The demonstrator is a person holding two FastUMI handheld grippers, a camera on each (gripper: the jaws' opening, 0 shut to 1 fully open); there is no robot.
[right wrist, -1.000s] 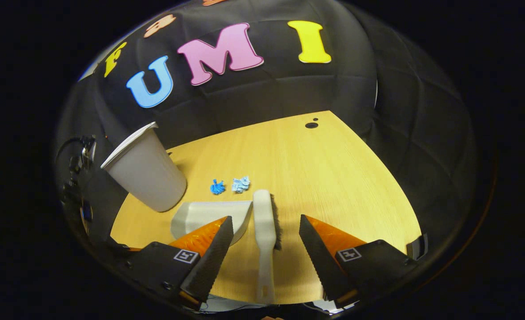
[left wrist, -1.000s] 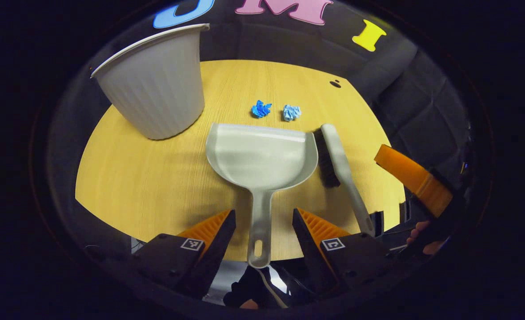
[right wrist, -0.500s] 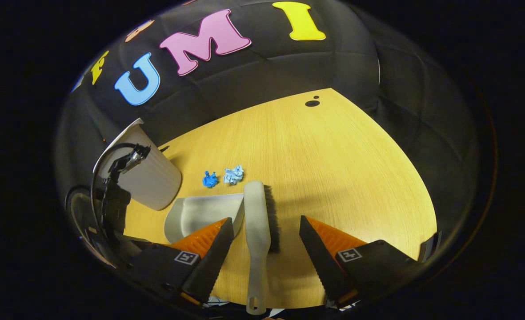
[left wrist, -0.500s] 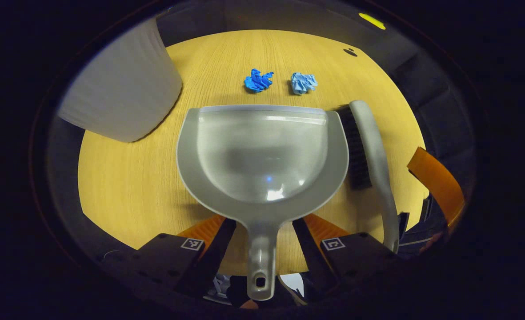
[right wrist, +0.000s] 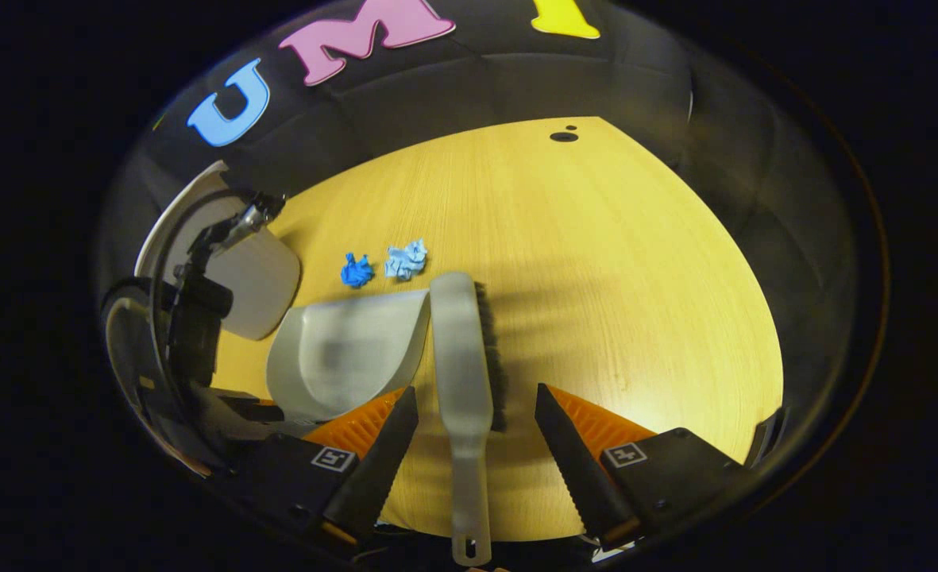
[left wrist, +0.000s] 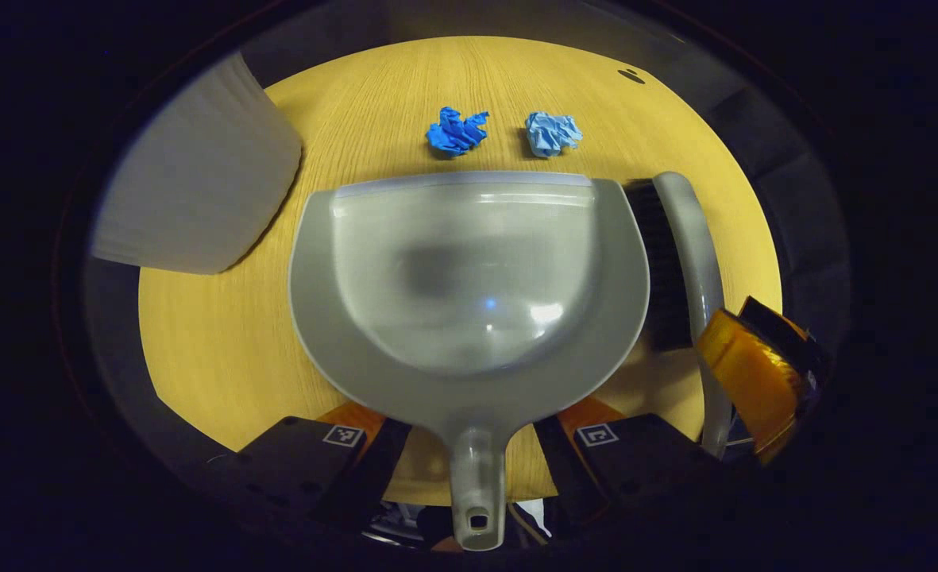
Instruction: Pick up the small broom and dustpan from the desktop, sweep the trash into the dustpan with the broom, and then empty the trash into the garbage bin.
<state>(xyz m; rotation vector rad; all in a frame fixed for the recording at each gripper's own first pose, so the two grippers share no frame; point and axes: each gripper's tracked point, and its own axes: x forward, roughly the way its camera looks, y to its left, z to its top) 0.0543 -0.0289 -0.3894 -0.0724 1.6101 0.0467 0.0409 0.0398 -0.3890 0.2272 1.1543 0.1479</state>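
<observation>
A grey dustpan (left wrist: 469, 278) lies flat on the wooden desktop (left wrist: 214, 349), its mouth facing two crumpled paper balls, dark blue (left wrist: 454, 131) and light blue (left wrist: 553, 133). My left gripper (left wrist: 472, 433) is open, one finger on either side of the pan's handle without touching it. To the pan's right lies the grey broom (left wrist: 687, 246), bristles toward the pan. In the right gripper view, my right gripper (right wrist: 476, 413) is open astride the broom (right wrist: 465, 349) handle. The dustpan (right wrist: 341, 353) and both paper balls (right wrist: 356, 270) (right wrist: 405, 259) sit to its left.
A white ribbed garbage bin (left wrist: 198, 175) stands at the back left of the desk, also seen as the bin (right wrist: 258, 274) behind the left gripper's body (right wrist: 191, 318). A dark cable hole (right wrist: 564, 137) marks the far desk edge. Bare desktop (right wrist: 635, 262) spreads right of the broom.
Both grippers have moved forward and down: the dustpan and broom look larger, and their handles now lie deeper between the open fingers. Nothing on the desk has shifted.
</observation>
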